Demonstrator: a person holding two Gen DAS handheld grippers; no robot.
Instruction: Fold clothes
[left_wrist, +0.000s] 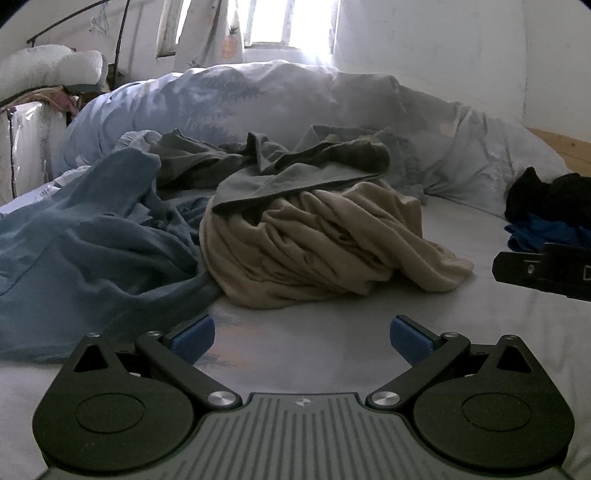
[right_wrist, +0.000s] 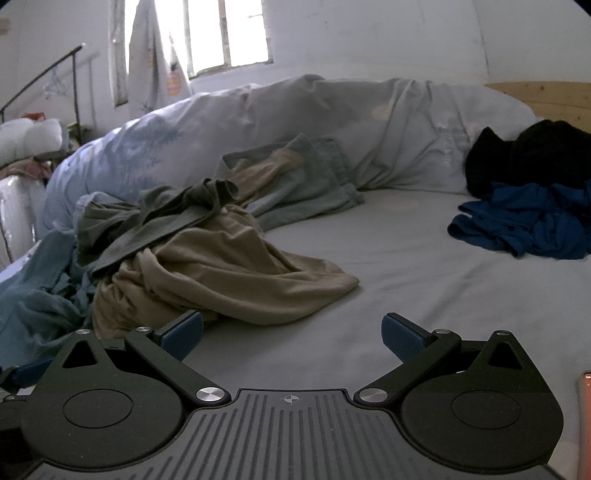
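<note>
A heap of unfolded clothes lies on the bed sheet (left_wrist: 369, 325). A crumpled beige garment (left_wrist: 317, 243) (right_wrist: 229, 280) sits in the middle, with a grey-green garment (left_wrist: 295, 162) (right_wrist: 166, 214) draped over its top. A light blue garment (left_wrist: 85, 251) (right_wrist: 33, 302) spreads at the left. My left gripper (left_wrist: 302, 338) hovers open just in front of the beige garment, nothing between its blue pads. My right gripper (right_wrist: 291, 334) is open too, its left pad (right_wrist: 183, 334) close by the beige garment's near edge. Part of the right gripper (left_wrist: 546, 271) shows at the left view's right edge.
A rolled pale duvet (left_wrist: 258, 99) (right_wrist: 295, 122) runs along the back of the bed under a window (right_wrist: 225, 33). A dark blue garment (right_wrist: 524, 221) and a black one (right_wrist: 535, 155) lie at the right by the wooden headboard (right_wrist: 546, 98). Bare sheet (right_wrist: 406, 280) stretches between the piles.
</note>
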